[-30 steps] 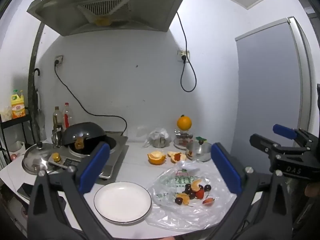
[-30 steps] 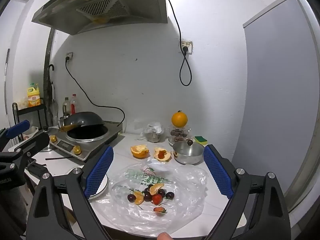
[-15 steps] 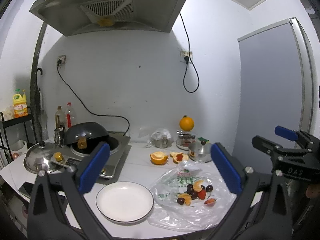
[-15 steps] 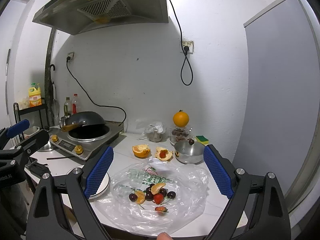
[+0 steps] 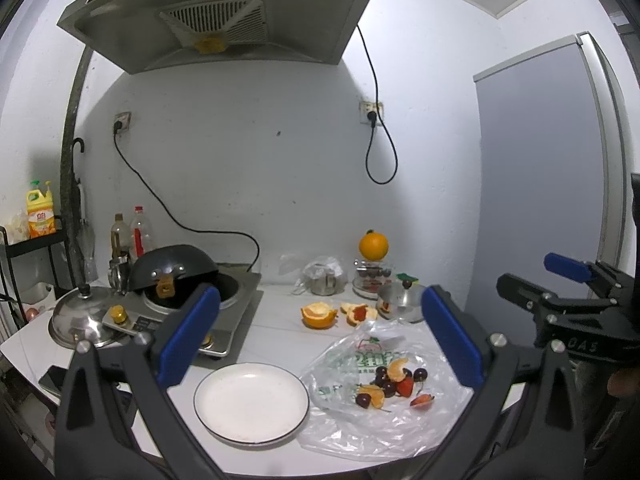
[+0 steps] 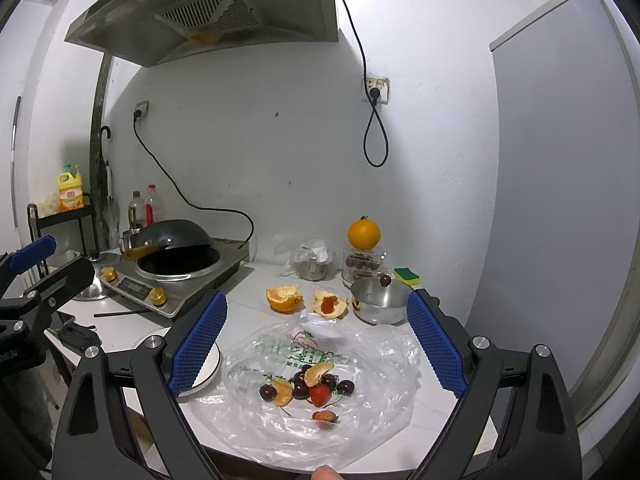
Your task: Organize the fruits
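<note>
Both sets of tongs hung spread and empty above the counter (image 6: 436, 408): the left tongs (image 5: 320, 334) over the white plate (image 5: 251, 402) at lower centre, the right tongs (image 6: 316, 346) over the fruit pile (image 6: 308, 386). Cherries, strawberries and orange segments lay heaped on a crinkled plastic bag (image 6: 376, 364), lower centre. These looked light, soft and easily bruised; a gentle pinch across a strawberry's (image 6: 319, 395) firm middle seemed wisest, since the slippery film might drag along.

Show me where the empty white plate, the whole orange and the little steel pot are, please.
white plate (image 5: 251, 402): left wrist view, bare centre.
whole orange (image 6: 363, 234): right wrist view, middle of its skin.
steel pot (image 6: 380, 306): right wrist view, front wall.
</note>
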`<state>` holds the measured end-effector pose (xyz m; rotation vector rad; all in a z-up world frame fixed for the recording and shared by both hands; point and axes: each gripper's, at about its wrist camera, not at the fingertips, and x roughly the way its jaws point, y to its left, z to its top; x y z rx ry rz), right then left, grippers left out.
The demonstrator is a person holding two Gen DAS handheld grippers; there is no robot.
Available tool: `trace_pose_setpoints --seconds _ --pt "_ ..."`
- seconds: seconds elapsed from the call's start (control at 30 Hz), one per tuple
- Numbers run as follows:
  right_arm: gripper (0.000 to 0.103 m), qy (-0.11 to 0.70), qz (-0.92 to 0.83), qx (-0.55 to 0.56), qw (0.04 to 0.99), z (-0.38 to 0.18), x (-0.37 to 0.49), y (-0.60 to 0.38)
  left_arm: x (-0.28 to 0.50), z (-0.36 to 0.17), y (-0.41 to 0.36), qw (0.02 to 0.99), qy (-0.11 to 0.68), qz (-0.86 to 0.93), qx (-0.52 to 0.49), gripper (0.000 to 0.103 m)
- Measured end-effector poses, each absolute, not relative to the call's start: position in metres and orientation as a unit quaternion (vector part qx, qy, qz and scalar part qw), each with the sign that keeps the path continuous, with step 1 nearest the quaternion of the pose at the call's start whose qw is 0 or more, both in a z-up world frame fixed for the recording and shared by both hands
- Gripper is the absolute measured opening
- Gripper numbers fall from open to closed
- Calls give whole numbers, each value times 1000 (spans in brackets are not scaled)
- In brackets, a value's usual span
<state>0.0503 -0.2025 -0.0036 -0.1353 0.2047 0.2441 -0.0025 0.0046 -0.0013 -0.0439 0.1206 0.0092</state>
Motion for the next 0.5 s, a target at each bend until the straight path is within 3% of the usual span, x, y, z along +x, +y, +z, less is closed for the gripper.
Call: trace_pose_setpoints --seconds 0.5 --pt "94 102 121 -67 985 -3 51 -201 -4 -1 7 998 60 8 -26 102"
